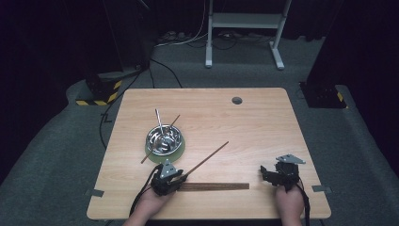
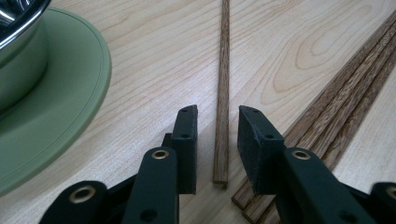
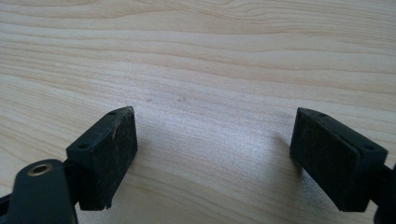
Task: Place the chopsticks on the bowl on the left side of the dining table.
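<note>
- Your left claw (image 2: 217, 149), near the bench's (image 1: 263, 122) front edge, stands narrowly parted astride the near end of the thin brown wooden chopstick (image 2: 222, 93), not yet gripping.
- The stick's long axis runs straight ahead between the jaws.
- Your right claw (image 3: 215, 158) gapes wide, empty.

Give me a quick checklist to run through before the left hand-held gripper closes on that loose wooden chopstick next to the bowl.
1. Chopstick lies between the jaws of the left hand-held gripper: ok.
2. Jaws open, with a gap on each side of the stick: ok.
3. Grasp sits near the stick's end, not its middle: not ok if a balanced hold is wanted.
4. Wooden strips lie just beside the right jaw and touch the stick's end; they could get pinched too: cannot tell.
5. Green plate under the metal bowl stands apart from the left jaw: ok.
6. Right hand-held gripper open over bare table, out of the way: ok.
</note>
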Action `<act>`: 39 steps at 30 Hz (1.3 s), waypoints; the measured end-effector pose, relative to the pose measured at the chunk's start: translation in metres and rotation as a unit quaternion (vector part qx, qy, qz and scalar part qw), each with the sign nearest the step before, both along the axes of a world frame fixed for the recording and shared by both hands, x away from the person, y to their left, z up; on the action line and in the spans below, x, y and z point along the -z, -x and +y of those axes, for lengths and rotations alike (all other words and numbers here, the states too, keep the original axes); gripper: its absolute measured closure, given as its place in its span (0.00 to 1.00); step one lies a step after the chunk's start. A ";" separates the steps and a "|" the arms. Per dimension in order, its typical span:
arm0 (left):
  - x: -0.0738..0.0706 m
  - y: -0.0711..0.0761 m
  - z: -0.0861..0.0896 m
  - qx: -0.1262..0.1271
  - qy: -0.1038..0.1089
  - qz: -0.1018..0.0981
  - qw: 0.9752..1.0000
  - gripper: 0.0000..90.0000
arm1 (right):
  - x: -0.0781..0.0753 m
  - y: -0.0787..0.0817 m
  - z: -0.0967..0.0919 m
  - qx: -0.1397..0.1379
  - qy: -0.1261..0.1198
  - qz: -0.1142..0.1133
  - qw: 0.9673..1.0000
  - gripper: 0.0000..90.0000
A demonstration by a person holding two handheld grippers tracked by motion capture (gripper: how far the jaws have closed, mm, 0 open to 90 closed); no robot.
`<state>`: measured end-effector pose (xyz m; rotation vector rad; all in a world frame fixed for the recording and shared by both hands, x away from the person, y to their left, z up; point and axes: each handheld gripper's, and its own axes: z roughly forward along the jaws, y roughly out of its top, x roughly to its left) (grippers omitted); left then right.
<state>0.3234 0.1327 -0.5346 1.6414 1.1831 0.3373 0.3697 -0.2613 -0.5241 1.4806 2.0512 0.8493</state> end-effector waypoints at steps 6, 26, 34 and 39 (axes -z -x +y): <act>0.001 0.002 -0.002 0.008 -0.010 -0.008 1.000 0.87 | 0.000 0.000 0.000 0.000 0.000 0.000 1.000 0.16; -0.010 0.007 0.012 -0.009 0.031 -0.048 0.998 0.93 | 0.000 0.000 0.000 0.000 0.000 0.000 1.000 0.16; -0.021 0.011 0.021 -0.017 0.055 -0.073 0.996 0.93 | 0.000 0.000 0.000 0.000 0.000 0.000 1.000 0.16; -0.026 0.013 0.024 -0.020 0.062 -0.081 0.995 0.93 | 0.000 0.000 0.000 0.000 0.000 0.000 1.000 0.16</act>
